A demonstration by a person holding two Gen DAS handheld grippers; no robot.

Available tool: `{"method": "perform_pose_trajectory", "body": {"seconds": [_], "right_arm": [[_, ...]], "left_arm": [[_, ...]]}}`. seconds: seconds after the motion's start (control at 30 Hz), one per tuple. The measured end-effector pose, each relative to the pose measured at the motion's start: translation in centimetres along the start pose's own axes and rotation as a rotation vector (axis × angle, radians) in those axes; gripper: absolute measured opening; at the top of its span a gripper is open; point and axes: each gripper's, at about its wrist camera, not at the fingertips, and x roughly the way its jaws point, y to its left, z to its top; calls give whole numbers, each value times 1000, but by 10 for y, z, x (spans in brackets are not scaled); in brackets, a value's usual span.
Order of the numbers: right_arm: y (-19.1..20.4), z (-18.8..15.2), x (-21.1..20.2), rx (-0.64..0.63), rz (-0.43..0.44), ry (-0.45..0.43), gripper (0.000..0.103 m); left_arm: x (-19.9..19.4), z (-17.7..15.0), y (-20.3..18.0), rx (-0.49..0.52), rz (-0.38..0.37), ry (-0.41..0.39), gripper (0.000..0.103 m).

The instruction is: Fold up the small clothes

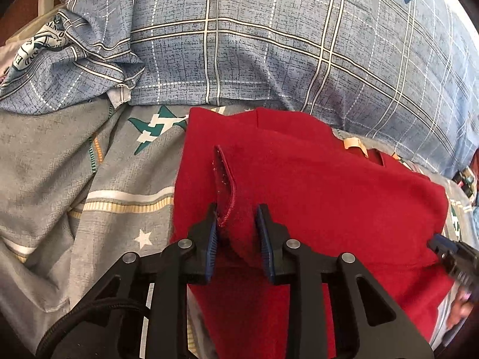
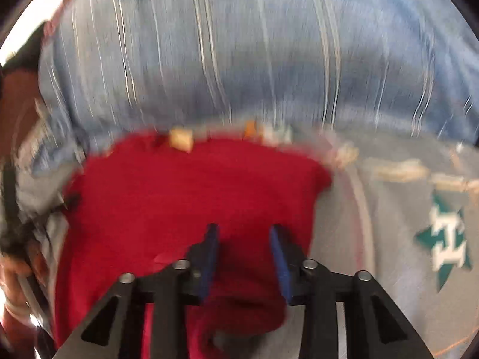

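Observation:
A small red knit garment [image 1: 314,185] lies on the grey printed bedsheet [image 1: 60,161]. My left gripper [image 1: 236,218] stands over its left part, jaws apart, with a raised hemmed flap [image 1: 224,179] of red cloth between the blue pads [image 1: 212,239]. In the right wrist view, which is blurred, my right gripper [image 2: 244,239] has its jaws apart over the red garment [image 2: 185,197], near its lower right edge. The right gripper also shows at the right edge of the left wrist view [image 1: 449,254].
A blue plaid quilt [image 1: 269,45] is bunched along the far side of the bed. The grey bedsheet [image 2: 389,224] with green star prints lies on both sides of the garment. A small tag [image 1: 353,143] sits at the garment's far edge.

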Motion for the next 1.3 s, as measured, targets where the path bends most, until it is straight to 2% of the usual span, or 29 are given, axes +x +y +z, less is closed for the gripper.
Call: {"method": "perform_pose_trajectory", "body": {"seconds": [0.07,0.1,0.2,0.33,0.4,0.5,0.6,0.7,0.77,0.8,0.83,0.9,1.07,1.17,1.3], "right_arm": [[19,-24,-8,-142,-75,-40,32],[24,-29,-11,-175,-91,-25,32],[23,-24,-29,-154,-79,-30,32],[22,4,-50,-107,-71,-150,32],[21,16,-43,-87,-70,-174,32],[8,37,-14,-16,-43,-135,32],[-8,46,31,46,-114,-33,32],[-13,44,25,67,-97,-63,32],[-14,39,7,72,-81,-70,37],[-16,32,-8,71,-68,-85,46],[-17,20,-26,67,-53,-101,55],[-17,-5,-57,47,-1,-123,66],[-16,-70,-100,17,65,-114,68],[-12,-116,-114,22,143,-62,68],[0,-158,-122,-19,191,-24,68]], "left_arm": [[-1,0,0,9,-2,-1,25],[-1,1,0,12,0,0,25],[-1,3,0,5,7,-8,25],[6,3,2,-22,16,-8,29],[11,2,2,-25,22,-4,29],[14,2,2,-16,29,-8,30],[13,2,2,-13,22,0,31],[0,-2,8,-20,-20,16,30],[-20,-11,13,-12,-53,17,32],[-27,-15,14,-13,-61,16,37],[-38,-22,17,-19,-74,12,51],[-61,-42,25,-53,-115,-11,63],[-96,-94,34,-87,-160,4,63],[-109,-128,26,-52,-169,42,63],[-129,-173,18,-24,-215,74,63]]}}
